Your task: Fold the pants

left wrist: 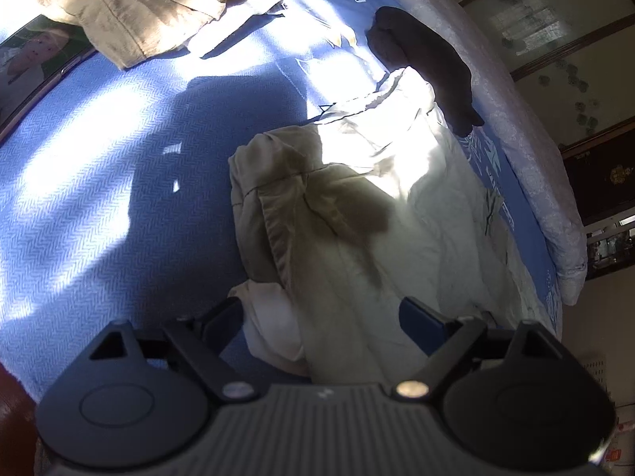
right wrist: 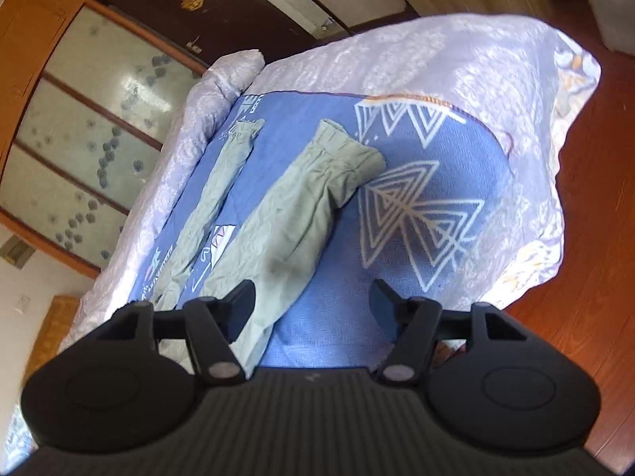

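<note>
Pale khaki pants (left wrist: 349, 214) lie on a blue patterned blanket (left wrist: 99, 166) on a bed. In the left wrist view their waist end lies bunched right in front of my left gripper (left wrist: 321, 321), which is open with cloth lying between its fingers. In the right wrist view the two pant legs (right wrist: 293, 214) stretch away, spread apart, with elastic cuffs at the far end. My right gripper (right wrist: 313, 305) is open just above the blanket, its left finger (right wrist: 238, 305) over the edge of the nearer leg.
A second tan garment (left wrist: 131, 4) lies crumpled at the far left of the blanket. A dark cloth (left wrist: 424, 63) lies beyond the waist. A pale quilt (right wrist: 436, 59) borders the blanket. Cabinet doors (right wrist: 91, 127) and a wooden floor (right wrist: 587, 218) surround the bed.
</note>
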Tool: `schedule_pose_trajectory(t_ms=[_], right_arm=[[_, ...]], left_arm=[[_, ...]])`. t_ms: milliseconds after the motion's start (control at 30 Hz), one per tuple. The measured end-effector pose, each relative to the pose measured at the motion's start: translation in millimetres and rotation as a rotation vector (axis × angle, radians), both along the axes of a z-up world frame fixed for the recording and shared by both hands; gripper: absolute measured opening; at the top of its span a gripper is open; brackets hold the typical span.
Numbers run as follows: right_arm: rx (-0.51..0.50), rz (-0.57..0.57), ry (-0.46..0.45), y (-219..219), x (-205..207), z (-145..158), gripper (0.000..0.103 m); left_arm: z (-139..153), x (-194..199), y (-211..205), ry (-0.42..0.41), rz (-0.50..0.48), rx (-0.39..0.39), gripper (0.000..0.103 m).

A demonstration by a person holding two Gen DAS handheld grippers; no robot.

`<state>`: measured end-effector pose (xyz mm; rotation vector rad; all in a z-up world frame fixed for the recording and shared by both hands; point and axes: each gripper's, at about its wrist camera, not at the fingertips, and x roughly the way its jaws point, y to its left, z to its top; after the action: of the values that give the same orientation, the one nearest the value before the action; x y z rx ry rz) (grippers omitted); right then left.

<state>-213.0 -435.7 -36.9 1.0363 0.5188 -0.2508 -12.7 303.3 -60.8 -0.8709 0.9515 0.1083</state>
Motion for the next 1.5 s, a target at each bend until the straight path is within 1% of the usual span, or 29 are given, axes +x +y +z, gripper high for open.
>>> schedule_pose_trajectory(t_ms=[33,67,100,133,167,200,233,300,333,367,467,567,633,700,767,833,933,1000,1067,1133,1233,1267,1300,1333,1367,1400,1433,1467,1500], right_arm=[[0.004,-0.002,-0.004,-1.4,4.3,-0.3,0.064],[0.002,-0.003,-0.008,-3.4,8.0,-0.5,0.064],[-0.001,-0.002,-0.01,-5.0,13.9,-1.4,0.064],[-0.003,-0.003,-0.005,-6.2,20.3,-2.8,0.064],[-0.003,-0.003,0.004,-7.9,27.3,-5.1,0.064],[-0.001,-0.003,0.01,-8.8,34.2,-7.5,0.063],[0.004,0.002,0.011,-10.3,39.3,-10.8,0.059],[0.006,0.018,0.006,-12.2,47.1,-13.5,0.037],[0.016,0.029,0.0,-12.9,50.2,-13.2,0.01],[0.029,0.029,-0.013,-13.8,50.5,-12.1,0.004],[0.016,0.011,-0.079,-16.6,45.8,1.6,0.004],[-0.003,0.001,-0.159,-22.6,49.2,25.5,0.004],[-0.049,0.01,-0.19,-24.9,62.3,44.1,0.004],[-0.101,0.024,-0.213,-26.6,87.2,61.6,0.004],[-0.144,0.038,-0.224,-26.9,122.8,76.3,0.004],[-0.177,0.048,-0.225,-27.6,162.9,85.7,0.004],[-0.211,0.047,-0.211,-28.8,231.9,92.5,0.004],[-0.228,0.047,-0.202,-29.5,277.0,92.0,0.004],[-0.26,0.046,-0.176,-28.2,326.5,89.6,0.004],[-0.278,0.05,-0.145,-27.7,373.9,82.3,0.004],[-0.291,0.06,-0.114,-25.5,441.4,70.9,0.004],[-0.301,0.067,-0.1,-22.6,461.7,66.1,0.004],[-0.321,0.07,-0.08,-17.3,481.8,59.0,0.004],[-0.349,0.073,-0.06,-11.6,500.8,50.6,0.004],[-0.388,0.084,-0.026,-4.8,519.7,41.6,0.008],[-0.41,0.094,0.019,-0.7,533.2,30.7,0.012],[-0.412,0.099,0.083,1.3,543.7,19.0,0.033],[-0.405,0.087,0.112,1.8,545.9,11.1,0.05],[-0.391,0.069,0.097,-0.7,540.8,7.6,0.049]], left_arm=[[0.1,0.7,-0.7,0.004,0.001,0.009,0.065],[-0.4,1.4,-0.6,0.007,0.002,0.009,0.055],[-2.9,2.1,1.5,0.015,0.003,-0.009,0.035],[-6.1,2.2,3.6,0.022,0.005,-0.035,0.026],[-8.7,0.2,5.7,0.023,0.013,-0.056,0.024],[-9.0,-0.9,6.3,0.021,0.019,-0.06,0.021],[-7.8,-1.9,6.9,0.017,0.023,-0.06,0.018],[0.7,-6.1,6.5,-0.005,0.03,-0.064,0.017],[6.9,-9.0,7.0,-0.022,0.033,-0.067,0.017],[15.5,-12.8,8.7,-0.046,0.039,-0.076,0.016],[38.1,-22.7,14.2,-0.11,0.055,-0.114,0.016],[59.8,-23.6,16.0,-0.155,0.059,-0.155,0.016],[74.3,-13.8,14.2,-0.181,0.055,-0.148,0.016],[88.7,5.0,12.2,-0.212,0.051,-0.153,0.016],[101.8,28.2,10.1,-0.243,0.048,-0.155,0.016],[113.2,61.3,4.0,-0.269,0.045,-0.143,0.016],[122.7,115.5,-6.0,-0.289,0.041,-0.107,0.016],[122.9,155.8,-13.2,-0.288,0.04,-0.082,0.016],[118.0,195.5,-20.1,-0.275,0.036,-0.055,0.016],[107.2,237.4,-28.1,-0.25,0.035,-0.016,0.016],[84.6,286.9,-32.5,-0.212,0.05,0.013,0.016],[76.0,301.6,-34.9,-0.196,0.056,0.034,0.016],[67.1,315.2,-38.4,-0.177,0.059,0.063,0.02],[56.8,328.9,-42.1,-0.143,0.059,0.099,0.03],[44.6,341.6,-47.1,-0.096,0.052,0.135,0.04],[32.3,351.0,-52.0,-0.05,0.048,0.166,0.058],[22.1,356.5,-55.9,-0.024,0.041,0.185,0.059],[16.5,358.5,-58.4,-0.012,0.028,0.198,0.058],[15.2,357.3,-58.3,-0.013,0.011,0.205,0.058]])
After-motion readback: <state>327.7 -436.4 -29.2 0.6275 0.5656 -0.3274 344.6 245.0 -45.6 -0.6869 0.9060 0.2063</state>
